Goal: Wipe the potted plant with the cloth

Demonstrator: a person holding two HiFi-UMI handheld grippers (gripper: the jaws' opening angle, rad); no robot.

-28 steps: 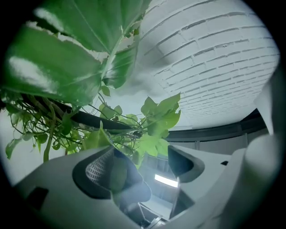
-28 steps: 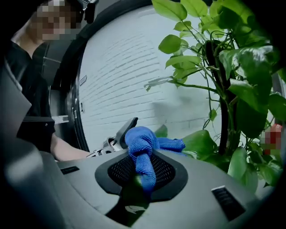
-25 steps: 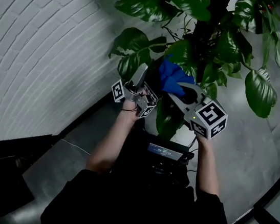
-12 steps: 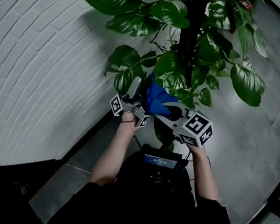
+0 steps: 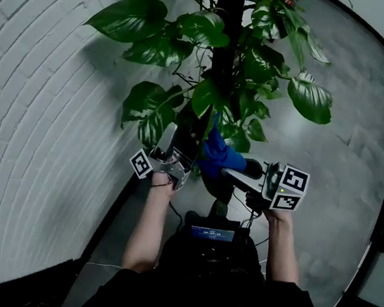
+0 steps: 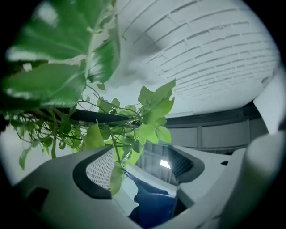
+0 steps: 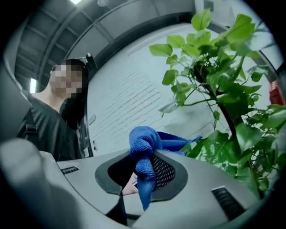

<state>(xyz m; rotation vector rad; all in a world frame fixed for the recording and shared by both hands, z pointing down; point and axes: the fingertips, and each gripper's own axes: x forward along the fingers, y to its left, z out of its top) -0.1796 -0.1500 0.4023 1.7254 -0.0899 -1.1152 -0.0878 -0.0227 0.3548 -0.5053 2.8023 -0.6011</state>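
Cloth point(image 5: 220, 153): blue, nubby microfibre, bunched into a wad against the lower leaves of the potted plant point(image 5: 204, 94), between the two grippers.
Right gripper point(image 5: 226, 170): jaws closed onto the cloth; in the right gripper view a twisted fold stands up from between the dark, dotted pads point(image 7: 163, 172) and a tail hangs down in front.
Left gripper point(image 5: 180, 137): jaws set well apart. A thin stem and a pale green leaf point(image 6: 117, 174) hang between them, close against the white mesh pad point(image 6: 100, 167), and I cannot tell if the leaf touches it.
Plant: broad, glossy, heart-shaped leaves, some streaked pale, on thin stems around a dark upright pole point(image 5: 225, 40); the pot cannot be seen.
Writing: black-and-white square markers on the cubes point(image 5: 290, 188). The lit screen point(image 5: 212, 234) on the chest shows lines too small to read, and so does a red tag point(image 7: 275, 96) in the foliage.
Wall point(image 5: 37, 92): white painted brick, just behind the plant.
Floor point(image 5: 345, 171): grey, smooth, mottled.
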